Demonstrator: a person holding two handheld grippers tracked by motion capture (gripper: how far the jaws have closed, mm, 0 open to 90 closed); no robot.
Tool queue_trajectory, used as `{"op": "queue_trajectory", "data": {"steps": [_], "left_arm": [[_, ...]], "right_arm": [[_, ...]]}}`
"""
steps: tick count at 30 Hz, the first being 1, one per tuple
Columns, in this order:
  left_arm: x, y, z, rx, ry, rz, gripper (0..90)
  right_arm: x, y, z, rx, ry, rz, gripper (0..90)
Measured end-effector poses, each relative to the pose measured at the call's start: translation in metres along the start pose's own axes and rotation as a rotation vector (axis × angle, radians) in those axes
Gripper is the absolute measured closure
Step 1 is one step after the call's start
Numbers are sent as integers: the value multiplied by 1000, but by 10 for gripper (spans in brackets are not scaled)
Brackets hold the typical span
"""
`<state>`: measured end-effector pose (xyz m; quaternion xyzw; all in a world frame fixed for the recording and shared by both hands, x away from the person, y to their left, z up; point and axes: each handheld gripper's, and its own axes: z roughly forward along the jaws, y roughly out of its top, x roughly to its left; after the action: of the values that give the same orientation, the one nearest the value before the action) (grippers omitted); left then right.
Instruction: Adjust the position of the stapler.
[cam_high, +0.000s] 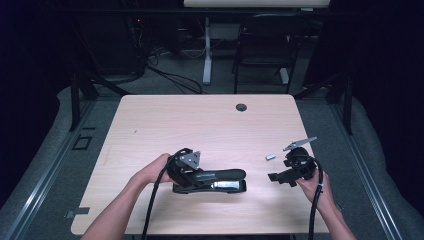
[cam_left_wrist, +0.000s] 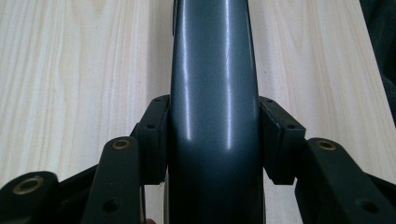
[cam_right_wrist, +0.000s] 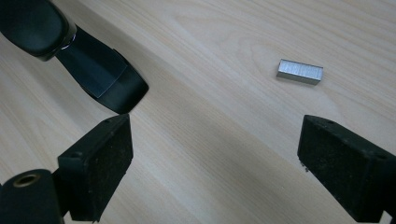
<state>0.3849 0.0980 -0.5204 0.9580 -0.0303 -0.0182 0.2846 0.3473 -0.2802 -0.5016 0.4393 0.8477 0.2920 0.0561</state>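
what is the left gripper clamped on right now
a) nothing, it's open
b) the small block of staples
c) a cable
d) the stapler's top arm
d: the left gripper has both pads pressed against the stapler; the staple block lies loose on the table.

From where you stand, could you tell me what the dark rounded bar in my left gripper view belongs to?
Observer: It is the top arm of a black stapler lying on the table; the left tool is shut on it.
Operator: Thank you. Is the other tool holding anything?
Observer: No, the right tool is open, over bare wood.
Operator: Is anything loose nearby?
Observer: A small strip of staples lies just beyond the right tool, apart from the stapler's front end.
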Motion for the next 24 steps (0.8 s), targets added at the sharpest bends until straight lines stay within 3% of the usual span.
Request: {"op": "queue_trajectory", "data": {"steps": [8, 18, 19, 22, 24], "left_arm": [[5, 0, 0, 0, -2, 13, 513], [3, 1, 1, -5, 21, -41, 507], [-1, 0, 3, -20, 66, -67, 494], [-3, 0, 3, -27, 82, -90, 431], [-4, 0, 0, -43, 77, -113, 335]], "right_arm": [[0, 0, 2, 12, -5, -10, 100], [0, -1, 2, 16, -12, -9, 102], [0, -1, 2, 13, -13, -8, 102], [1, -1, 1, 18, -10, -9, 105], [2, -1, 0, 9, -12, -9, 109]]}}
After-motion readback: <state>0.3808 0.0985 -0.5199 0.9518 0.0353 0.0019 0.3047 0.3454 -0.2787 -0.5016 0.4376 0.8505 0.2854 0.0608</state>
